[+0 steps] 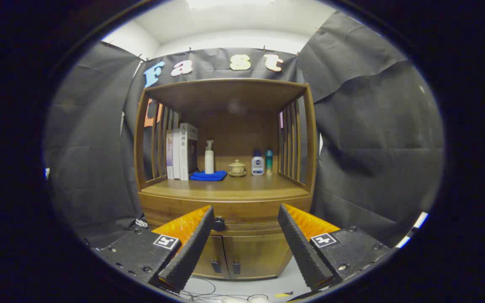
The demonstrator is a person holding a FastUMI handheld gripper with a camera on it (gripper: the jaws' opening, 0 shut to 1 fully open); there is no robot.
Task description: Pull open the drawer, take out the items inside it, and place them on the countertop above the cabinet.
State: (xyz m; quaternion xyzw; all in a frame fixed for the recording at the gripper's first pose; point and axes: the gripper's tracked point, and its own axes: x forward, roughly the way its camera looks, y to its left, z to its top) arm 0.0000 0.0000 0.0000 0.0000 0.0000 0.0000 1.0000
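Your tongs (246, 219) gape wide and empty at lower centre. The drawer (249, 215) just beyond them is closed, its knob (219, 223) beside the left finger. Nothing has reached the bench (263, 187) yet; everything remains.

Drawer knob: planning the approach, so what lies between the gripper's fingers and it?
Nothing, in the gripper view. The gripper is open, and the drawer knob shows just ahead, beside its left finger, on the closed drawer.
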